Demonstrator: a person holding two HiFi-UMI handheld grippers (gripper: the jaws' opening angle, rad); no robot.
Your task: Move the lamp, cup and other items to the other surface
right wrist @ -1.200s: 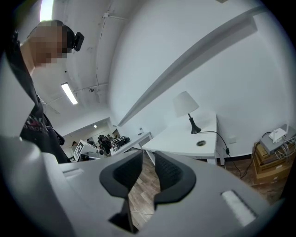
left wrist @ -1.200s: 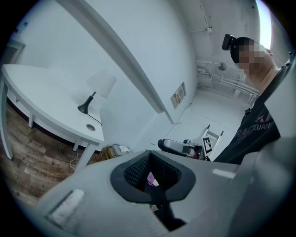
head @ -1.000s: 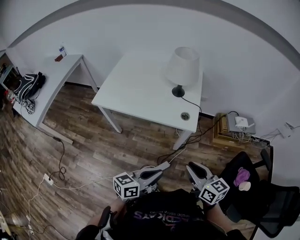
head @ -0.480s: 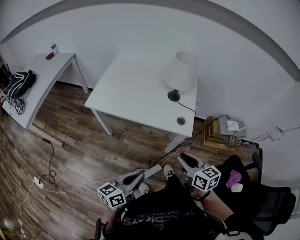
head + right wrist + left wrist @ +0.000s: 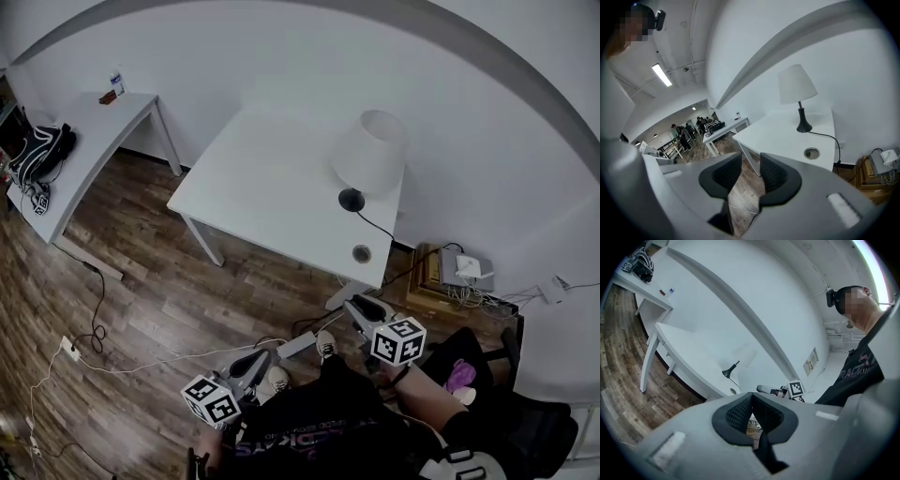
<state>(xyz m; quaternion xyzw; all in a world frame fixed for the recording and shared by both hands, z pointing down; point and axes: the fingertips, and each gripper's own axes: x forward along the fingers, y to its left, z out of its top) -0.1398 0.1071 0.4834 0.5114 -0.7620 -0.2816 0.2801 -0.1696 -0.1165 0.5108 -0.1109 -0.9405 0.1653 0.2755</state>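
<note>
— Which side is closer to the job?

— My left hand-held gripper, lower left of centre, is pinched together and empty. My right hand-held gripper is nearer. Its jaws have just been opening and stand half apart on nothing. The white-shaded, black-based table lamp stands upright straight up-frame on the white rectangular bench, well apart.

A white rectangular table carries a white-shaded, black-based lamp. A round grey cable hole lies near the lamp's base.
</note>
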